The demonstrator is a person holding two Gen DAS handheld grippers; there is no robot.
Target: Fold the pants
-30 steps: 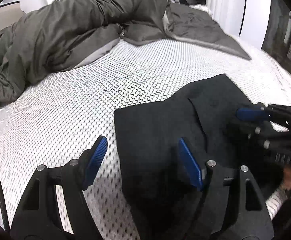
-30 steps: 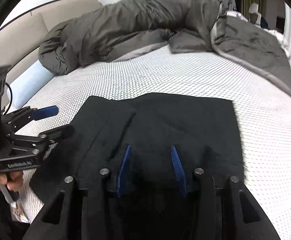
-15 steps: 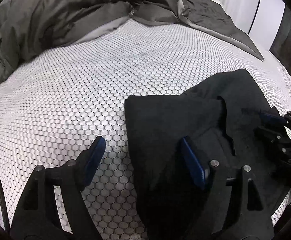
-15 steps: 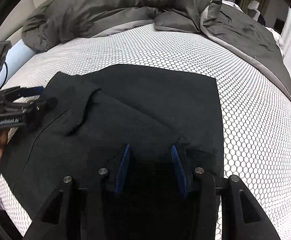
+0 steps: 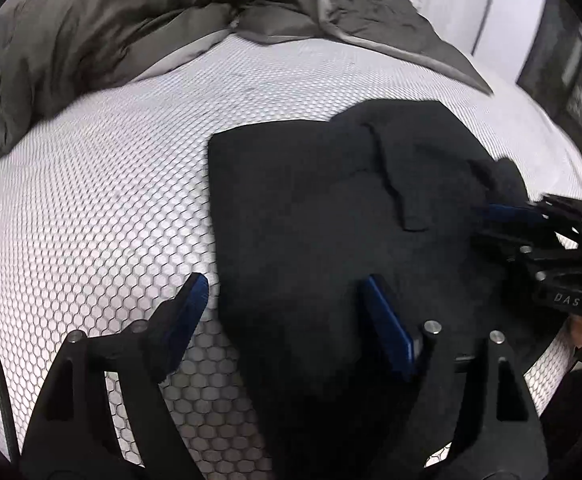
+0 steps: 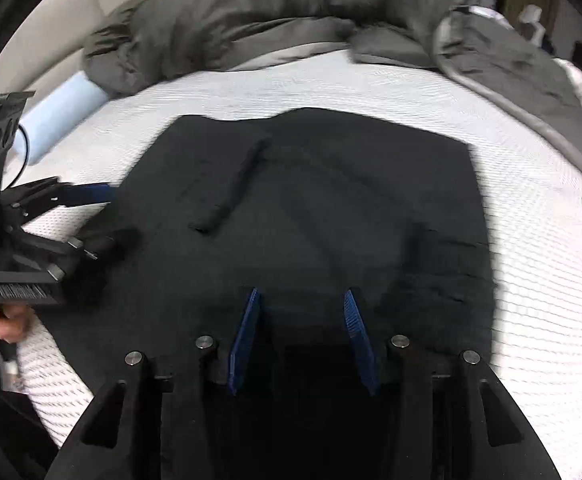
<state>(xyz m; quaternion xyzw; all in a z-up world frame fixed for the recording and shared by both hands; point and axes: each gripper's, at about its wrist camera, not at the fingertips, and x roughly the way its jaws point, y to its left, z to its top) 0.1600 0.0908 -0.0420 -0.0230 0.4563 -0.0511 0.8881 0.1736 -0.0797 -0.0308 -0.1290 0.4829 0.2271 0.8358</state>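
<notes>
The black pants [image 5: 311, 208] lie folded in a rough rectangle on the white honeycomb-patterned bed [image 5: 103, 184]. They also show in the right wrist view [image 6: 323, 208]. My left gripper [image 5: 283, 312] is open and straddles the pants' left edge, one finger over the bed, one over the cloth. My right gripper [image 6: 301, 320] is open, low over the near part of the pants. It also shows at the right of the left wrist view [image 5: 507, 220]. The left gripper shows at the left of the right wrist view [image 6: 87, 216].
A crumpled grey duvet [image 5: 111, 28] is heaped along the far side of the bed, also in the right wrist view [image 6: 291, 12]. A pale blue bolster [image 6: 59, 116] lies at the far left. The bed's edge runs close on the near side.
Both grippers have shifted over the pants and the views have tilted. The pants lie flatter now. Both grippers stay open.
</notes>
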